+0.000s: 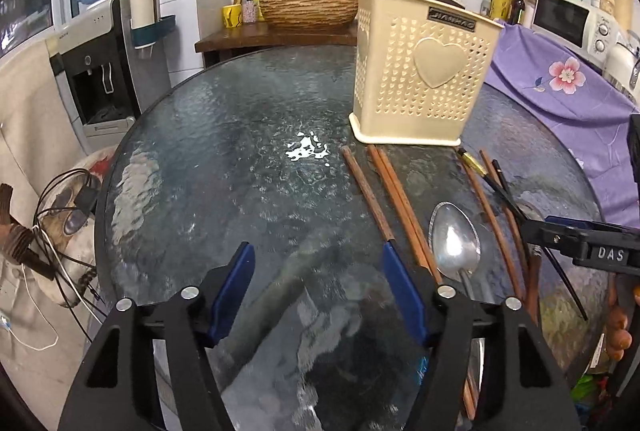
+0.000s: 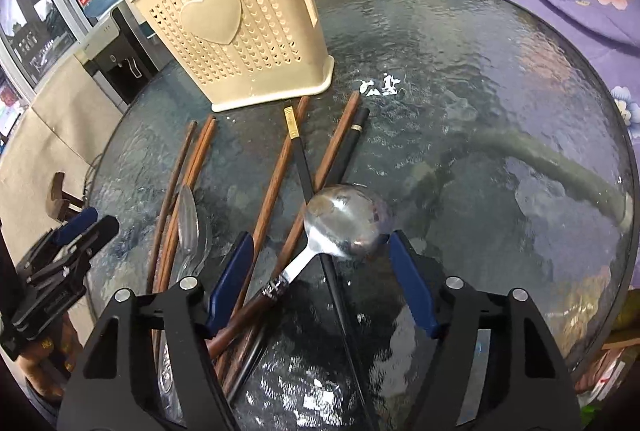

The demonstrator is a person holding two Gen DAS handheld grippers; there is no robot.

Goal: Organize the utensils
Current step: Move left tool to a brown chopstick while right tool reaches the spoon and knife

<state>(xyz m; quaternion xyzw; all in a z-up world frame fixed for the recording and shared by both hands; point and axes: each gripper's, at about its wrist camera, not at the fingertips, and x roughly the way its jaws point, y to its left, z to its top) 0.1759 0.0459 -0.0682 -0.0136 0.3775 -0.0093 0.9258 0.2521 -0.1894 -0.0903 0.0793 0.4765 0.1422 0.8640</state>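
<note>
1. Right wrist view: I am holding the right gripper (image 2: pixel 320 263) part-open over the ladle (image 2: pixel 344 219), pads touching nothing.
2. I am keeping the left gripper (image 1: pixel 318 283) part-open and empty beside the brown chopsticks (image 1: pixel 368 195).
3. Utensils are lying before the cream holder (image 2: pixel 240 31).
4. Risk: crossed black chopsticks (image 2: pixel 300 159) under the ladle may be dragging along.

Black tongs (image 1: pixel 316 263), blue pads (image 2: pixel 236 271), silver screws
</note>
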